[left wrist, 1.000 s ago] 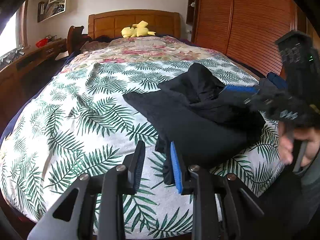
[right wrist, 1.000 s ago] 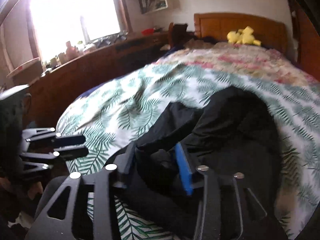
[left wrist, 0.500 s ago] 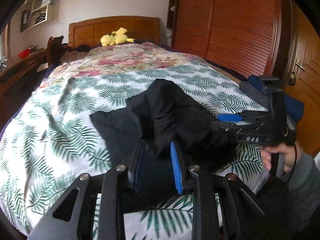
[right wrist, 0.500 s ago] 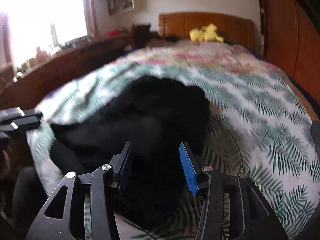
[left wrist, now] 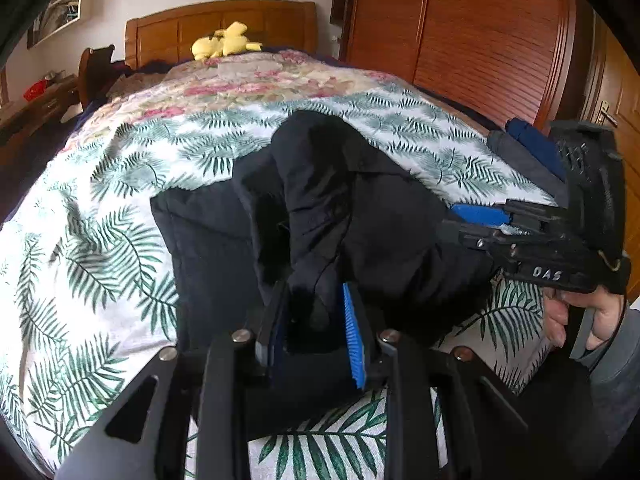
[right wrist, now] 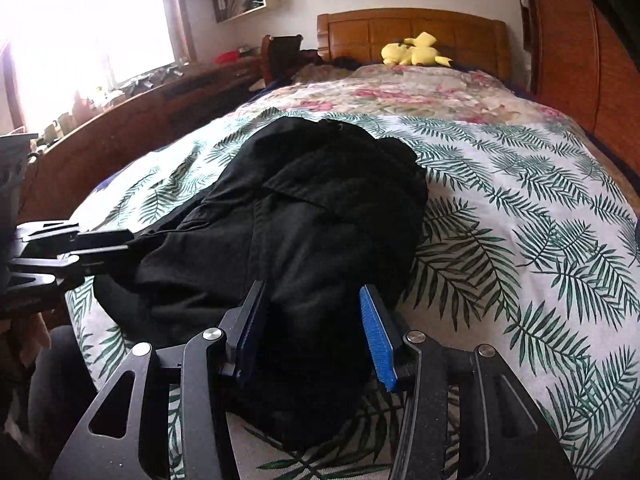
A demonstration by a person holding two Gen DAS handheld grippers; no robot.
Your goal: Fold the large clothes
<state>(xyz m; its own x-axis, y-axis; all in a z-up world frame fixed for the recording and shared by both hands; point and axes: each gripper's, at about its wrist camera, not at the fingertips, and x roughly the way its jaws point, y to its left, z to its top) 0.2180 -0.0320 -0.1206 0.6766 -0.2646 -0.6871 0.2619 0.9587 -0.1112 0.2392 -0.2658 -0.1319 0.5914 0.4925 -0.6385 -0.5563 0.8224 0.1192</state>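
A large black garment (left wrist: 340, 208) lies crumpled on the palm-leaf bedspread (left wrist: 100, 240) near the foot of the bed; it also shows in the right wrist view (right wrist: 304, 216). My left gripper (left wrist: 314, 320) is open, with a fold of the black cloth between its fingers at the garment's near edge. My right gripper (right wrist: 316, 328) is open wide over the garment's near end, cloth bulging between its fingers. The right gripper (left wrist: 472, 224) shows in the left wrist view at the garment's right side. The left gripper (right wrist: 100, 244) shows in the right wrist view at the garment's left edge.
A yellow plush toy (right wrist: 414, 52) lies by the wooden headboard (right wrist: 408, 28). A wooden wardrobe (left wrist: 480, 32) stands right of the bed. Folded grey and blue clothes (left wrist: 528, 152) sit at the bed's right edge. A long wooden desk (right wrist: 132, 120) runs under the window.
Both grippers have swung round toward the bed and closed in on the garment. The right gripper has opened wider; the left now has cloth between its fingers.
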